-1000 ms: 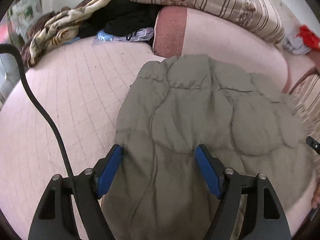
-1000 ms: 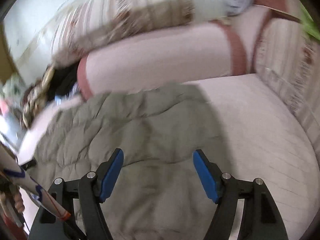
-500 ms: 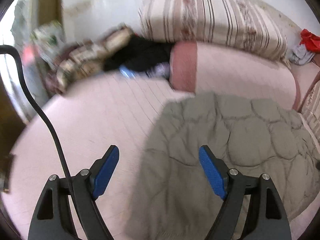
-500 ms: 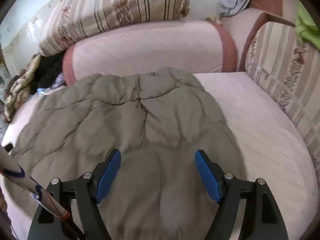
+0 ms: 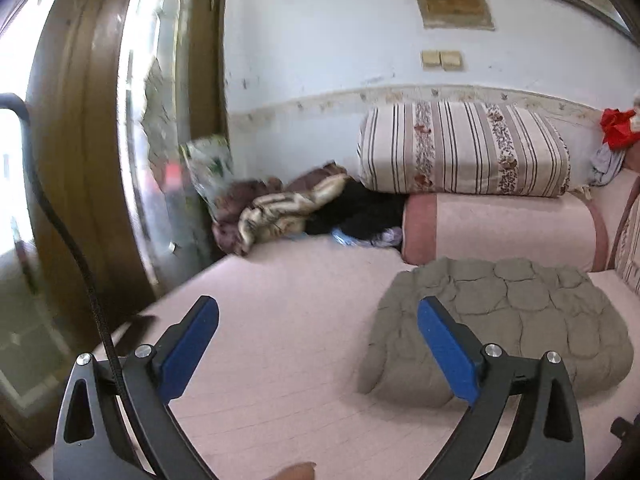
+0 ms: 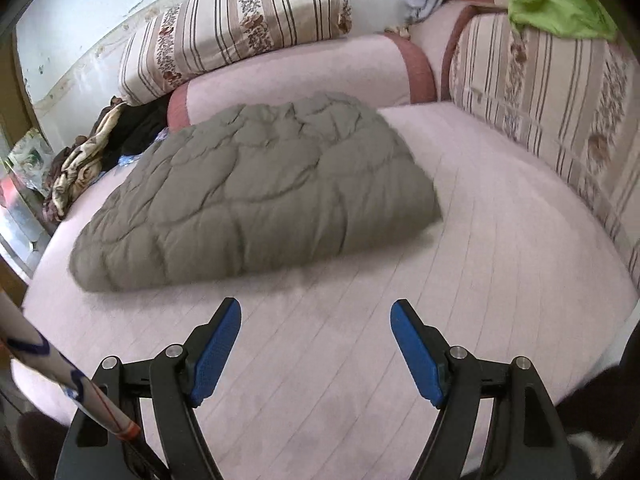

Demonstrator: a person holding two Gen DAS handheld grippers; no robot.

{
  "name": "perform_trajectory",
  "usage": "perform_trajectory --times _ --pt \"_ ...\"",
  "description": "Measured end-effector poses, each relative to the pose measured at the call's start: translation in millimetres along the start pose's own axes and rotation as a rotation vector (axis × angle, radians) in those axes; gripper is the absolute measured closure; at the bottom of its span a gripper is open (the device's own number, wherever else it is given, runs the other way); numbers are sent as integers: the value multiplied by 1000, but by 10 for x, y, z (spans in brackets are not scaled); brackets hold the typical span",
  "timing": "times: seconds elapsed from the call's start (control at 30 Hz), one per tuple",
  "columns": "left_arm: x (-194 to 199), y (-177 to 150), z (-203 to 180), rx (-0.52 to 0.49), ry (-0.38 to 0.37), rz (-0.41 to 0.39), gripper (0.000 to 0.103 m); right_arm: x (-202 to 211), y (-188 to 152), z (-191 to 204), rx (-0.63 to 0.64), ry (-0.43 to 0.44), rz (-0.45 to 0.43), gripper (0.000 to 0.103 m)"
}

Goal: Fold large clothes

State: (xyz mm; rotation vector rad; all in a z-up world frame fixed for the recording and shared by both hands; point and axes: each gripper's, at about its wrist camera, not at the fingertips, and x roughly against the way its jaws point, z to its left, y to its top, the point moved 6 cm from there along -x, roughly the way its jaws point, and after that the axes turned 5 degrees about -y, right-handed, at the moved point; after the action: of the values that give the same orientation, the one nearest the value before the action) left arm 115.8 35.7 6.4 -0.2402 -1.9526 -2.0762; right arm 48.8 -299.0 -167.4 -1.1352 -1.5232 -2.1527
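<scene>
Folded coat on the bed, both grippers empty and clear of it.

The grey quilted coat (image 6: 256, 196) lies as a compact padded bundle in the upper middle of the right wrist view, its far edge near the pink bolster (image 6: 304, 76), apart from the clothes pile (image 6: 92, 152) at far left (likely so that it stays separate from unsorted items). The right gripper (image 6: 316, 344), at lower centre, has its jaws spread over bare bed (image 6: 480, 240), holding nothing. The left gripper (image 5: 318, 344) is likewise spread and empty; in its view the coat (image 5: 520, 316) sits at right, partly behind its right finger. Judgement: folding of this garment appears complete, both tools being well short of its near edge.
</scene>
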Motion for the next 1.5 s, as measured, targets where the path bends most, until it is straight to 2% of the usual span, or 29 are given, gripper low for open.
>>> perform_trajectory --times 0.07,0.2,0.4,0.57,0.77,1.0,1.07,1.23,1.5 --pt "170 -50 -21 -3 -29 7 3 53 -84 56 -2 13 4 22" --pt "441 -213 -82 21 -111 77 2 186 -184 187 29 15 -11 22" --pt "717 -360 -286 -6 -175 110 2 413 -279 234 77 -27 -73 21" --pt "826 -471 -541 -57 -258 153 2 461 -308 99 56 -46 -74 21" --pt "923 -592 -829 -123 -303 163 2 436 -340 -61 42 -99 -67 21" --pt "872 -676 -988 -119 -361 215 2 420 -336 -109 61 -134 -80 21" --pt "840 -717 -990 -110 -359 245 2 426 -332 -112 68 -146 -88 20" --pt "771 -761 -927 -98 -305 248 2 442 -327 -103 103 -178 -117 18" --pt "636 -889 -899 -93 -305 316 2 409 -352 38 165 -192 -105 18"
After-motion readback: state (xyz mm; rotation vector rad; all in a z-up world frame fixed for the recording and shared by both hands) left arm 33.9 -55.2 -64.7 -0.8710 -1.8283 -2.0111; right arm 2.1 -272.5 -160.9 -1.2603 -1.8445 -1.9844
